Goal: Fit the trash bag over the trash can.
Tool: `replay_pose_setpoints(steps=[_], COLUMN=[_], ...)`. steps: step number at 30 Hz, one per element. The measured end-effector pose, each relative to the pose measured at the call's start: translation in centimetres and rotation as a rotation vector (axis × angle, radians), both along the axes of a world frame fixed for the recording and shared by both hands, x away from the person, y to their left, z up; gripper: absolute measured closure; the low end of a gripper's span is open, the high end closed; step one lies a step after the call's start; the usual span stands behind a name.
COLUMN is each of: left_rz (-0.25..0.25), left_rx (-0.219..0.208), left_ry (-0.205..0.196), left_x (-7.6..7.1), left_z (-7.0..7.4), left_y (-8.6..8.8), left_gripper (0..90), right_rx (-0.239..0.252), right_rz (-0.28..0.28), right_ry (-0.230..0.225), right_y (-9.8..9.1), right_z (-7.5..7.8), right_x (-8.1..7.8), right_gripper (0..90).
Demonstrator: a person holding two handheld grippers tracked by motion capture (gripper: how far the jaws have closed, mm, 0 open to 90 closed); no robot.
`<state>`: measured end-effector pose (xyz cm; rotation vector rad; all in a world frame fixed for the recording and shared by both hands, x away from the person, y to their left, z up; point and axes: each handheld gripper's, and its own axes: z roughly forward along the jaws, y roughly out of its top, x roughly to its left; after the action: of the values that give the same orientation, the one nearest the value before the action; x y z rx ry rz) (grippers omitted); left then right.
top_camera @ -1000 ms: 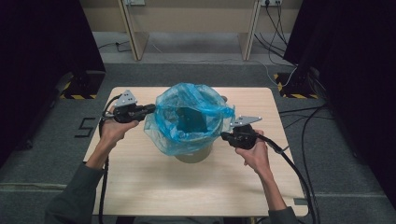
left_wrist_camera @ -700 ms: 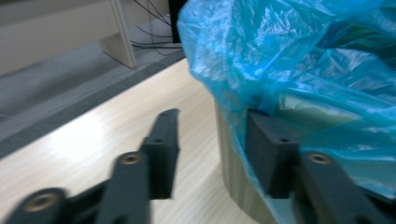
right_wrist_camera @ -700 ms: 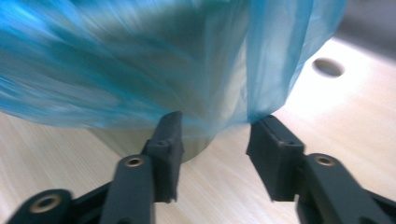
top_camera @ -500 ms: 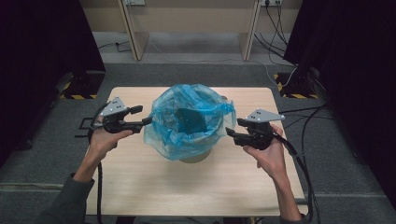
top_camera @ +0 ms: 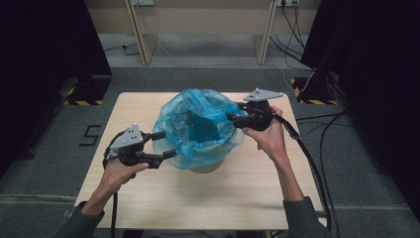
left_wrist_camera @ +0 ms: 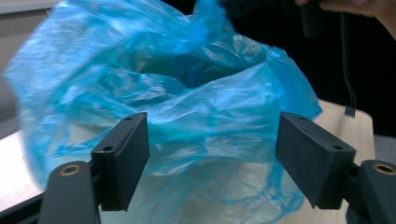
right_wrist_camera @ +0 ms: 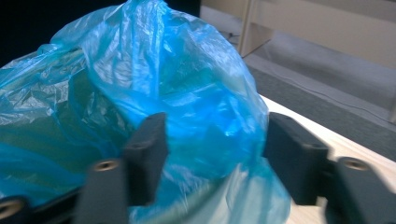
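Your pale wooden table (top_camera: pixel 198 208) sits at the centre of the high view on a grey carpeted floor (top_camera: pixel 44 163), with black curtains (top_camera: pixel 44 44) filling the upper left and upper right corners and the legs of a light wooden desk (top_camera: pixel 138 34) along the top edge. A black mark shaped like a 5 (top_camera: pixel 90 135) lies on the carpet at mid left, and black cables (top_camera: pixel 327 148) trail over the floor at right. In the middle of the table stands the crinkled translucent blue plastic bag (top_camera: pixel 198 131), draped into and over a pale round bin (top_camera: pixel 210 163) (only its lower wall peeks out). Your left gripper (top_camera: pixel 161 145) is at the bag's lower left edge; its jaws have just been opening and stand wide, the film showing between them but unpinched. Your right gripper (top_camera: pixel 233 119) is at the bag's upper right rim, jaws partly apart after closing a little, with bag film bulging between them; I cannot tell whether the pads press it.
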<state>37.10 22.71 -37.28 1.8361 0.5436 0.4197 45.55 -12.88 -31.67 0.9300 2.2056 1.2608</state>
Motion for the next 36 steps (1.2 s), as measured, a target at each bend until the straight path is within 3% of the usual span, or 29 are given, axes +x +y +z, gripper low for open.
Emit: replay_pose_setpoints(steps=[1, 2, 3, 4, 6, 8, 10, 14, 19, 22, 25, 28, 31, 34, 36], left_rz=[0.005, 0.005, 0.002, 0.002, -0.027, -0.046, -0.056, -0.049, -0.032, -0.017, -0.008, -0.017, -0.021, -0.009, -0.009], left_rx=[0.024, 0.024, 0.036, 0.05, 0.066, 0.089, 0.114, 0.153, 0.191, 0.2, 0.203, 0.185, 0.178, 0.193, 0.196], left_ry=[-0.016, -0.016, -0.031, -0.051, -0.065, -0.074, -0.068, -0.043, -0.002, -0.005, -0.008, 0.007, 0.003, -0.006, -0.029], left_x=[-0.1, -0.1, -0.2, -0.3, -0.4, -0.4, -0.3, 0.5, 1.8, 2.2, 2.2, 1.6, 0.7, -0.3, -1.0], left_z=[-0.2, -0.2, -0.4, -0.5, -0.7, -1.2, -1.8, -3.4, -5.6, -6.1, -6.1, -5.4, -4.4, -3.2, -2.4], left_y=[-0.3, -0.3, -0.4, -0.4, -0.4, -0.5, -0.5, -0.4, 0.0, 0.3, 0.4, 0.7, 1.1, 1.4, 1.5], left_gripper=[34.7, 47.0, 47.0, 53.3, 70.1, 80.3, 86.1, 89.3, 89.4, 89.3, 86.1, 72.1, 57.4, 45.7, 41.1], right_rx=[-0.012, -0.012, -0.027, -0.033, -0.044, -0.043, -0.035, -0.039, -0.076, -0.037, -0.015, -0.023, -0.038, 0.02, 0.035], right_rz=[0.002, 0.002, 0.012, 0.015, 0.018, 0.013, 0.001, -0.044, -0.067, -0.043, -0.011, -0.031, -0.101, -0.134, -0.144], right_ry=[0.003, 0.003, 0.007, 0.011, 0.016, 0.026, 0.035, 0.062, 0.121, 0.16, 0.165, 0.174, 0.155, 0.148, 0.12], right_y=[0.2, 0.2, 0.4, 0.4, 0.3, -0.1, -0.5, -1.3, -1.5, -1.3, -0.9, -0.9, -1.6, -2.6, -3.0], right_z=[0.0, 0.0, -0.1, -0.2, -0.4, -0.6, -0.8, -1.6, -4.0, -5.5, -6.2, -6.1, -5.3, -4.0, -3.0], right_x=[0.3, 0.3, 0.9, 1.3, 1.9, 2.7, 3.5, 5.3, 7.5, 8.0, 8.2, 8.1, 7.4, 5.9, 4.7], right_gripper=[51.9, 51.9, 61.5, 65.5, 72.8, 78.9, 82.6, 86.8, 89.0, 89.6, 89.3, 74.0, 57.9, 46.8, 42.9])
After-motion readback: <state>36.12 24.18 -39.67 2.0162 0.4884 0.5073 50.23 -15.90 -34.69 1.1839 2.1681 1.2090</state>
